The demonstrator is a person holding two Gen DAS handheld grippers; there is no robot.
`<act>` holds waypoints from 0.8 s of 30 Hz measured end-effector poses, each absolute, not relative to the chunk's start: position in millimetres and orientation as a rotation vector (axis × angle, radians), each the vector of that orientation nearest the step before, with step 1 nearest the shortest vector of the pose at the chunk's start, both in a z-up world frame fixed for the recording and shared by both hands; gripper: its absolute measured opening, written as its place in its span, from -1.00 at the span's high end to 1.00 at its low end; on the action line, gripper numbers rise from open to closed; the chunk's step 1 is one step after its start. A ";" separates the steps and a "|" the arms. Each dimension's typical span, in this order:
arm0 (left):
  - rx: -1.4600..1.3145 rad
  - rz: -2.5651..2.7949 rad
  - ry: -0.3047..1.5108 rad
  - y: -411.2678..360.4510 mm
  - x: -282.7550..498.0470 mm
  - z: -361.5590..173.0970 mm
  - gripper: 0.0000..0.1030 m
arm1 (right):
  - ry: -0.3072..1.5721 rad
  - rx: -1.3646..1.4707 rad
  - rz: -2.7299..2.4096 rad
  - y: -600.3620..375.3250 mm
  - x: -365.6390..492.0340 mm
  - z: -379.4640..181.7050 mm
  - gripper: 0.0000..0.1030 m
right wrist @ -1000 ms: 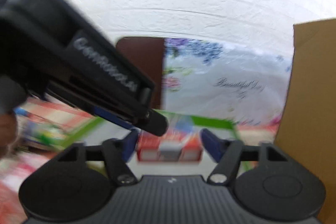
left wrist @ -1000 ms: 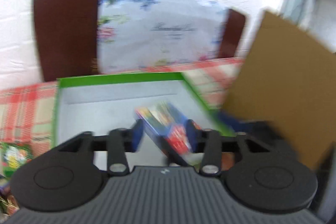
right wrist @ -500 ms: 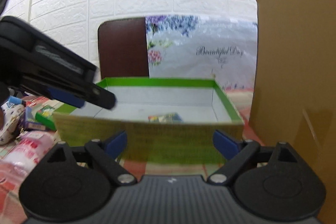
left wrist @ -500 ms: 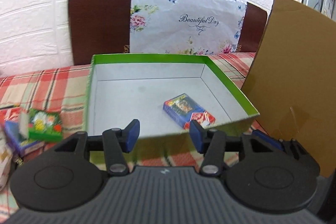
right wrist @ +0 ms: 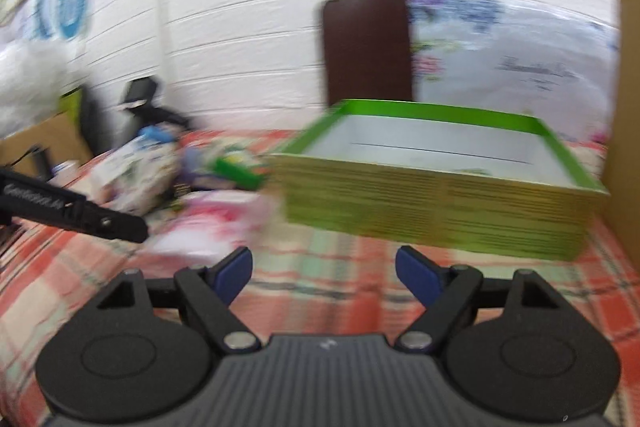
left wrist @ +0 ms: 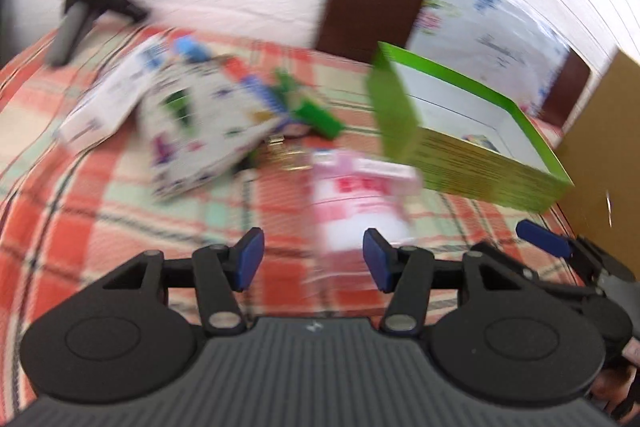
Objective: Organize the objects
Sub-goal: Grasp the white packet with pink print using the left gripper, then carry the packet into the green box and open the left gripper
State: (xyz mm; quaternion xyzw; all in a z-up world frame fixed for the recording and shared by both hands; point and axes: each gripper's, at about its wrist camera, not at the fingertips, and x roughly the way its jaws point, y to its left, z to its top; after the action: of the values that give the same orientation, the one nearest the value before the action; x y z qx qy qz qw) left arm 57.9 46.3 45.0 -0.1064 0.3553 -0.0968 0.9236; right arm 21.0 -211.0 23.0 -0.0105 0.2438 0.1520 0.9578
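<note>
Blue pads on both tools stand spread, nothing between them. Left tool (left wrist: 311, 259) hangs low over the red-checked surface (left wrist: 100, 211), its gap aimed at a pink-and-white packet (left wrist: 360, 203) lying just ahead of the right-hand pad. Judgement: this packet is the next pick, since the spread fingers already line up with it. Right tool (right wrist: 324, 277) also gapes, held low over bare cloth in front of the green box (right wrist: 440, 203); it looks parked there, out of the left tool's way, not reaching for anything.

Taking the green box as landmark: the packet lies just off its near left corner, close but seemingly apart; heavy motion blur prevents certainty. Left of the box, farther back, a loose heap: a white patterned pouch (left wrist: 200, 131), a white carton (left wrist: 108, 107), a small green pack (left wrist: 320, 117), other bits too smeared to name. These are presumably the things awaiting sorting.

Inside the box, one small colourful item (left wrist: 480, 141) shows against the white floor near the front wall; the box serves as collecting bin. Right of the box stands a brown cardboard sheet (left wrist: 604, 155). Behind it, a dark chair back (right wrist: 366, 47) draped with a floral bag (right wrist: 512, 55), then white brick wall.
</note>
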 end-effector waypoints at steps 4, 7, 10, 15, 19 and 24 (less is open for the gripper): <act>-0.343 -0.207 0.761 64.9 65.9 35.3 -0.11 | 0.546 -0.046 0.383 -181.9 29.3 21.6 -0.60; -0.398 -0.237 0.778 65.7 77.5 32.0 -0.26 | 0.583 -0.070 0.403 -167.2 39.5 19.5 -0.66; -0.388 -0.299 0.783 53.9 93.1 33.9 -0.31 | 0.614 -0.068 0.422 -160.3 48.3 15.0 -0.74; -0.393 -0.356 0.831 33.2 118.3 22.1 -0.29 | 0.691 -0.065 0.487 -148.8 72.5 0.9 -0.75; -0.386 -0.358 0.821 24.2 120.4 11.4 -0.05 | 0.676 -0.100 0.495 -138.0 77.8 -2.5 -0.57; -0.460 -0.384 0.852 32.3 99.6 16.9 0.02 | 0.609 -0.099 0.482 -147.1 40.0 1.0 -0.35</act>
State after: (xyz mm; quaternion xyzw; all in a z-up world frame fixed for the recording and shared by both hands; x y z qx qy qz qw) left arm 99.6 32.3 16.9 -0.2199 0.4071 -0.1835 0.8673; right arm 40.0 -147.1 1.0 -0.0481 0.2970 0.2350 0.9243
